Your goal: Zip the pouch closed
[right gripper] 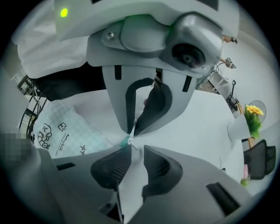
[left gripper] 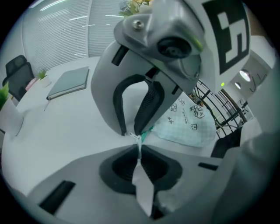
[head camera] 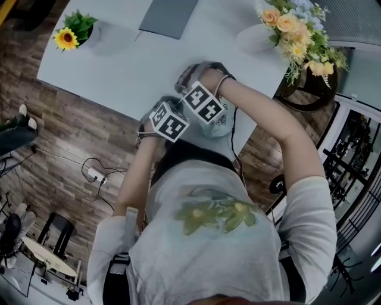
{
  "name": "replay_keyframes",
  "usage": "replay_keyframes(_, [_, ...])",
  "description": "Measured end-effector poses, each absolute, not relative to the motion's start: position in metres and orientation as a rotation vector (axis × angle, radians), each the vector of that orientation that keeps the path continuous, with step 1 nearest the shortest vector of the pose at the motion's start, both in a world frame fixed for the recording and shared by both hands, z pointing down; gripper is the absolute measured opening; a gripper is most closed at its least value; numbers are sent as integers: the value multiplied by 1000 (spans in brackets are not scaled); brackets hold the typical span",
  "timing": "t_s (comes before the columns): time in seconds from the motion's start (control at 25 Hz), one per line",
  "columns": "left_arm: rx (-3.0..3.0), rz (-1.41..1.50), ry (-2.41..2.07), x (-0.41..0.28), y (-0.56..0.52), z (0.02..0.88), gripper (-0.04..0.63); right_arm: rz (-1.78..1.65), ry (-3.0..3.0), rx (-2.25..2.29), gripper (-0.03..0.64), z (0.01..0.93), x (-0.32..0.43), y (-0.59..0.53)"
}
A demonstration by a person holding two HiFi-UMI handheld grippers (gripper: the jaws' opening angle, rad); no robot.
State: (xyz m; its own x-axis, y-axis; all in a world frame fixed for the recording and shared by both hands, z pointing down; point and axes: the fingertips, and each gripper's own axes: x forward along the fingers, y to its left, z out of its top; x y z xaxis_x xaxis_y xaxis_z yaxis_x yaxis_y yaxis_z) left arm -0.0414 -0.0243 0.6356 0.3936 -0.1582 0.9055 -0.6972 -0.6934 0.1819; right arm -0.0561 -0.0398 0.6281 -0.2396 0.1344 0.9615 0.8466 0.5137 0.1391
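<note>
The pouch (left gripper: 188,124) is pale green check with small black drawings and lies on the white table (head camera: 131,71) at its near edge. It also shows in the right gripper view as pouch (right gripper: 65,131), and partly under the grippers as pouch (head camera: 219,124). My left gripper (left gripper: 139,148) is shut on a small white tab (left gripper: 137,138) at the pouch's teal zipper end. Facing it tip to tip, my right gripper (right gripper: 133,151) is open, a gap showing between its pads. The teal zipper end (right gripper: 126,141) sits just beyond its tips. Both point steeply down.
A grey notebook (head camera: 168,15) lies at the table's far side. A sunflower pot (head camera: 74,33) stands at the far left corner and a vase of flowers (head camera: 292,30) at the far right. A black chair (left gripper: 17,74) stands beyond the table. Black racks (head camera: 351,155) are on the right.
</note>
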Motion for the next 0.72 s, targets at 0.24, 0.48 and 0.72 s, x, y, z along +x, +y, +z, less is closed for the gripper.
replay_keyframes(0.24, [2140,1328,-722,-40,-23,637,27,-848,-1730,-850,34,630,-50,-37])
replay_keyframes(0.48, [2096,1237,-753,-43,-25,635,26,-789,-1781,-775,20,629,-48,-38])
replay_keyframes(0.72, [2021,1201,-675,-43,-25,637,25,-677,-1811,-702,18,629,-45,-40])
